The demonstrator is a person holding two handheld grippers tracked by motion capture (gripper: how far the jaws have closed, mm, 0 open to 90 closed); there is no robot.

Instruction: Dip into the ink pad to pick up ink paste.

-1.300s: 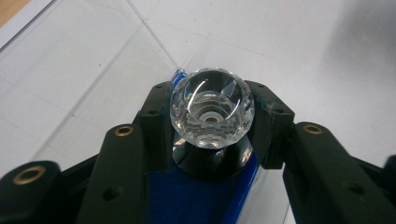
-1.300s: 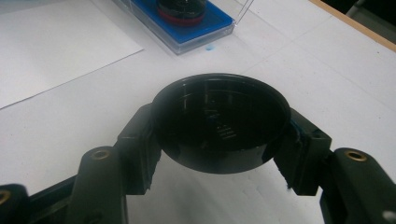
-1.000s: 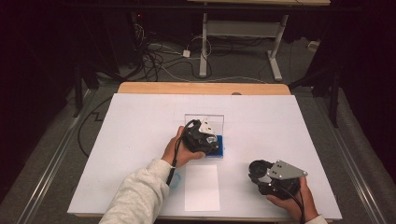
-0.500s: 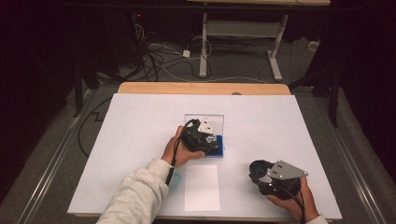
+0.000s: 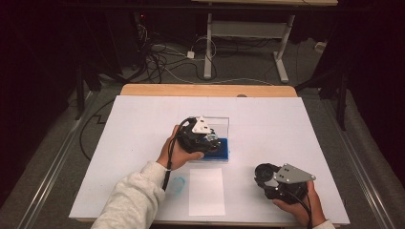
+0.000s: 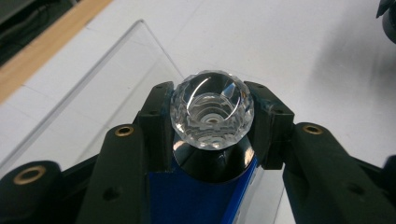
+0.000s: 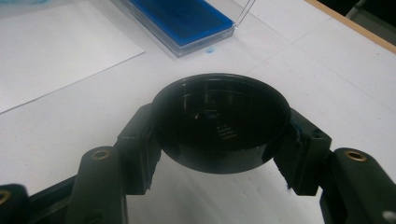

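Observation:
A stamp with a faceted clear knob (image 6: 212, 109) and a black base stands on the blue ink pad (image 5: 221, 152) of an open clear case near the table's middle. My left gripper (image 5: 209, 141) is shut on it, one jaw on each side of the knob. The pad's blue surface (image 6: 201, 198) lies right under the stamp. The case's clear lid (image 6: 107, 88) stands up behind it. My right gripper (image 5: 265, 174) hovers at the front right, shut on a round black cap (image 7: 219, 123) whose hollow side faces up.
A white sheet of paper (image 5: 206, 191) lies in front of the ink pad, with a blue smudge (image 5: 177, 183) on the table cover to its left. The wooden table edge (image 5: 205, 89) runs along the far side. Cables and desk legs are on the floor beyond.

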